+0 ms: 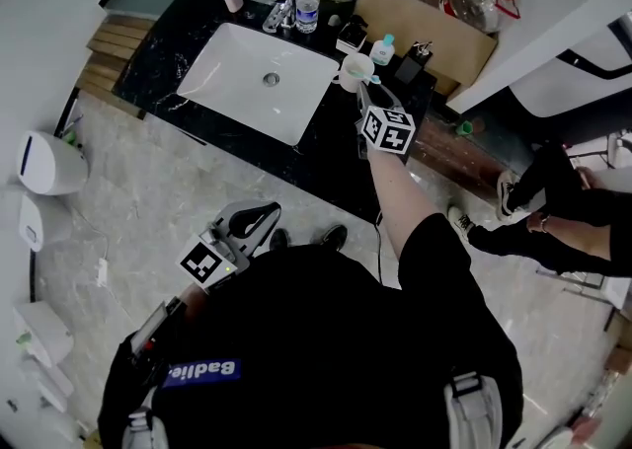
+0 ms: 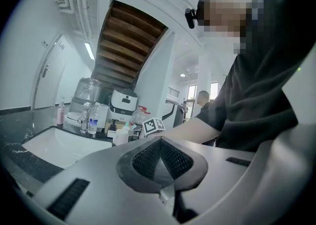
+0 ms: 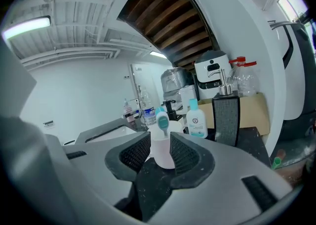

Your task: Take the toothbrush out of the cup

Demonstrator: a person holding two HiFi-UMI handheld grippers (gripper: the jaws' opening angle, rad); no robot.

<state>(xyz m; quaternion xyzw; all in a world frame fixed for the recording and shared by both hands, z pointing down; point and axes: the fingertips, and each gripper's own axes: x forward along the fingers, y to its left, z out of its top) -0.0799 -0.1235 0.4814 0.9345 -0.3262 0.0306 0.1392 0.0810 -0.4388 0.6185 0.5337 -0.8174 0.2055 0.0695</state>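
My right tool has its jaws spread and nothing pinched. It points almost level across the counter at the cup, which shows in the gap just past the two ribbed black pads. I cannot tell whether the pads touch its wall. The toothbrush is in that cup and stands nearly upright, so its long axis runs up and down. Its teal and white head rises above the rim, higher than the jaws. I judge that the tool must go up to the head or the neck before it closes. The cup is pale, smooth and round, and the counter is glossy black speckled stone. Just behind stand a white lotion bottle with a teal cap and a dark square dispenser. My left tool, jaws pressed together on nothing, hangs low by my body, well apart from the cup, so the right one is nearer.
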